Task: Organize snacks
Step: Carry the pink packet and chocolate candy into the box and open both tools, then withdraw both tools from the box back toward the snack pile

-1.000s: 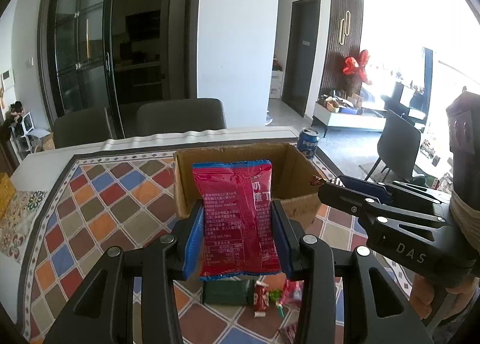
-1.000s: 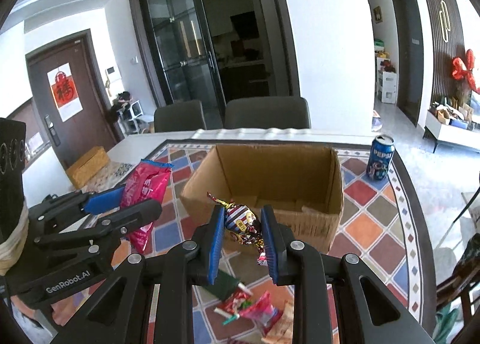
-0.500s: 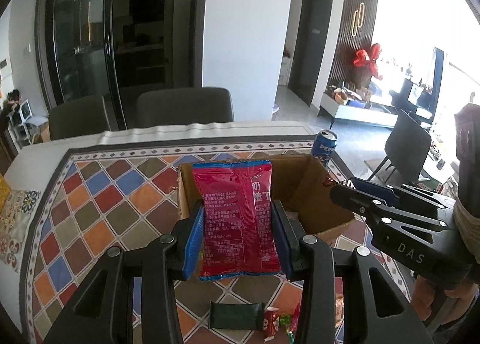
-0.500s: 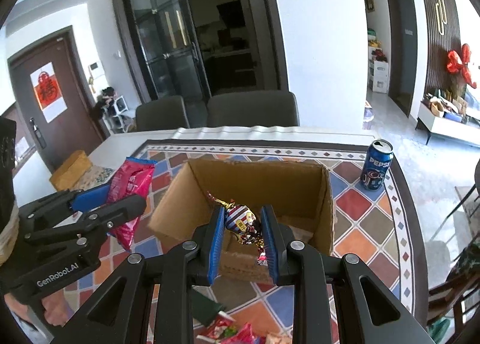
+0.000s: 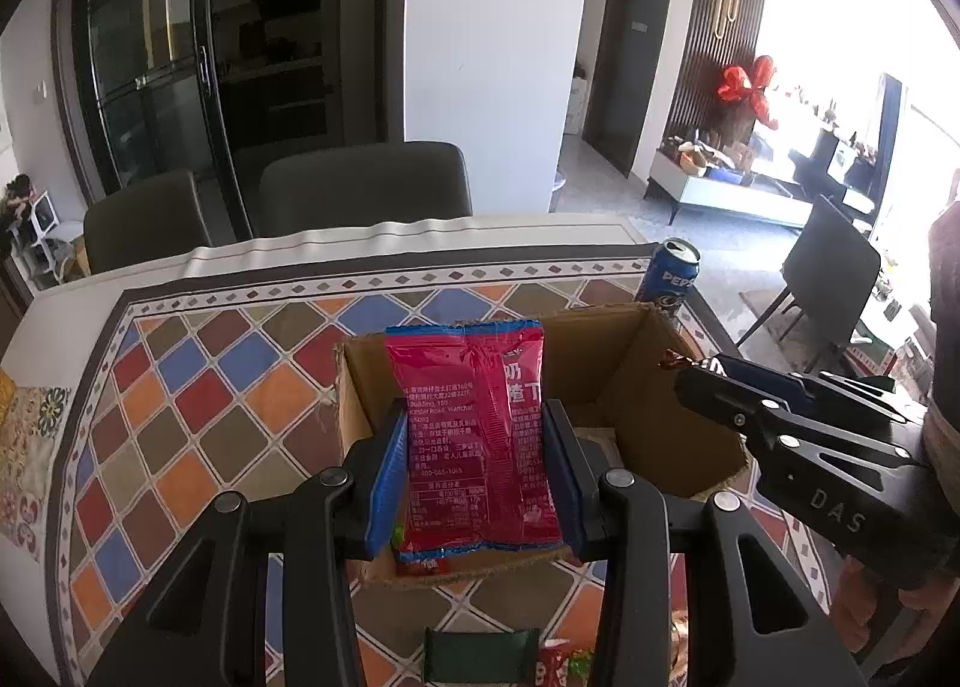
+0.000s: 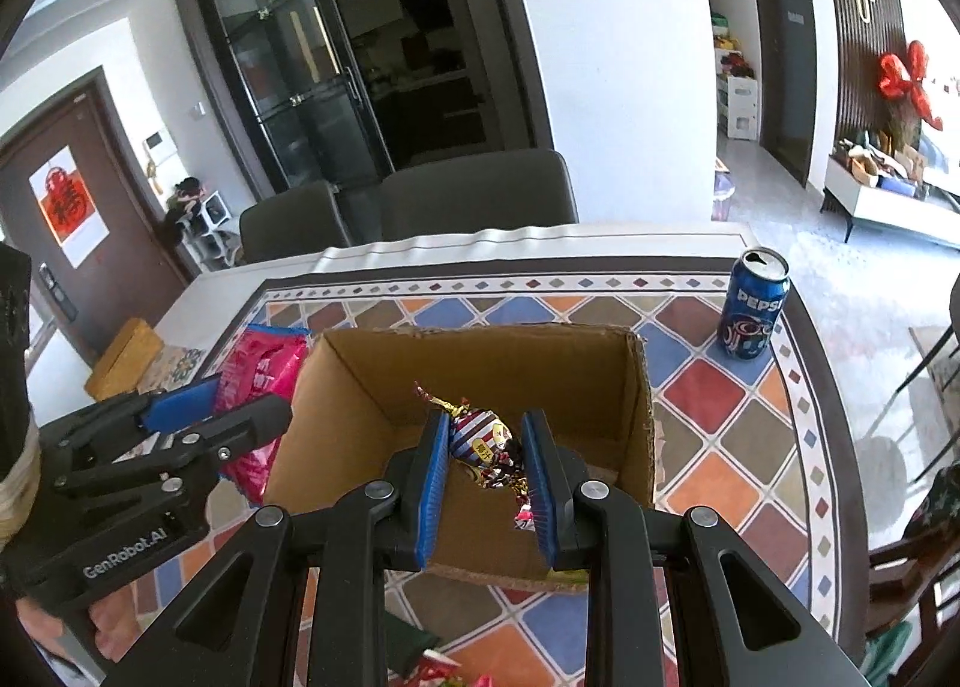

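My left gripper point(image 5: 474, 465) is shut on a pink-red snack bag point(image 5: 474, 435) and holds it upright over the near left part of an open cardboard box point(image 5: 654, 387). My right gripper point(image 6: 486, 459) is shut on a striped foil-wrapped candy point(image 6: 480, 441) and holds it above the inside of the same box point(image 6: 360, 405). In the right wrist view the left gripper point(image 6: 240, 411) with its bag point(image 6: 264, 369) is at the box's left wall. In the left wrist view the right gripper point(image 5: 702, 369) is at the box's right wall.
A blue Pepsi can point(image 6: 753, 303) stands on the table behind and right of the box. Loose snacks lie on the patterned tablecloth point(image 5: 198, 387) in front of the box, among them a dark green bar point(image 5: 480, 657). Two grey chairs point(image 6: 480, 195) stand at the far side.
Both grippers have moved forward and higher over the box with their snacks still held. The loose snacks on the table have slid toward the bottom of the views.
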`<state>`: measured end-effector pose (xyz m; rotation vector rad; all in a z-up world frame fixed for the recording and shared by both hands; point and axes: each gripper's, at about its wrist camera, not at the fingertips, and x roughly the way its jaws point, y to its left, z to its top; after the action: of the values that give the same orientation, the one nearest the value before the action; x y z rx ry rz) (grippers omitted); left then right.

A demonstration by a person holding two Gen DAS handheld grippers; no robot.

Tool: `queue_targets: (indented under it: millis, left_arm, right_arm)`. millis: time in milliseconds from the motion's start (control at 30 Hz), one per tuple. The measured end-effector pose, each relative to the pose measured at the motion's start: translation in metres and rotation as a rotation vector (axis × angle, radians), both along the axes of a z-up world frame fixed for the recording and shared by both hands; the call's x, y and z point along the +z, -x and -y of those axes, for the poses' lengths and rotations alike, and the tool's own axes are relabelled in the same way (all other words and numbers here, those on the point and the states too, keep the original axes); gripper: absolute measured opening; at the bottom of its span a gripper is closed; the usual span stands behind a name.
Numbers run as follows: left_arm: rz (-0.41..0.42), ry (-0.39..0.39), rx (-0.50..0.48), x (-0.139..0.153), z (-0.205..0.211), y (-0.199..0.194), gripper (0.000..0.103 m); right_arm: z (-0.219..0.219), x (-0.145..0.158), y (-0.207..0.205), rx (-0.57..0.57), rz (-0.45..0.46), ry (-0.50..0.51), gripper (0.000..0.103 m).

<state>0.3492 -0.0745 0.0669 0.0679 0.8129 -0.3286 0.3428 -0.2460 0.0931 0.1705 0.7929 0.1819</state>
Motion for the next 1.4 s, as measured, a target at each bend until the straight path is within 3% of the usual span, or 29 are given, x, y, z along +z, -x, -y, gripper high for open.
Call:
queue_targets:
  millis: [100,167,200,733,1133,1400]
  left_arm:
    - [0.014,-0.034,0.021,0.0,0.003,-0.001,0.049]
    - [0.043,-0.052,0.034,0.004,0.002,0.004,0.058]
    - [0.067,-0.061,0.033,0.007,0.003,0.01,0.059]
    - [0.21,-0.11,-0.032,0.017,0.008,0.082,0.059]
    - [0.209,-0.088,-0.087,0.003,0.011,0.125,0.059]
    - [0.2,-0.091,-0.128,-0.015,0.014,0.152,0.059]
  right_arm:
    - [0.002,0.0,-0.003,-0.011,0.001,0.002,0.028]
    - [0.003,0.001,-0.004,-0.023,-0.005,0.012,0.041]
    - [0.004,0.002,-0.002,-0.037,0.001,0.019,0.041]
    - [0.011,0.005,0.059,-0.018,0.051,0.009,0.041]
    - [0.01,-0.007,0.1,-0.004,0.062,0.023,0.041]
    - [0.014,-0.029,0.123,-0.019,0.011,-0.011,0.041]
